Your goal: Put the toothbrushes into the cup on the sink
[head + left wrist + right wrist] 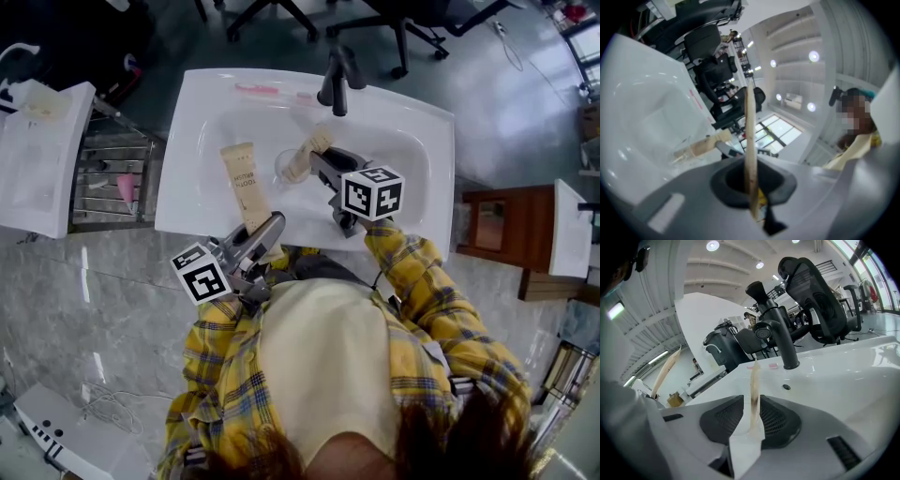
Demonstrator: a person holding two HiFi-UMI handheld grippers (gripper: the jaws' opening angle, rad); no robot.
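Observation:
A clear cup stands in the white sink. A beige toothbrush pack leans with its far end in that cup. Its near end lies between the jaws of my right gripper, which stand slightly apart around it. In the right gripper view this pack shows edge-on, with a gap beside it. My left gripper is shut on a second beige pack, held over the sink's front rim. The left gripper view shows this pack edge-on and the cup beyond it.
A black faucet rises at the back of the sink. A pink toothbrush lies on the back rim. A metal rack and a white counter are at left, a wooden stand at right.

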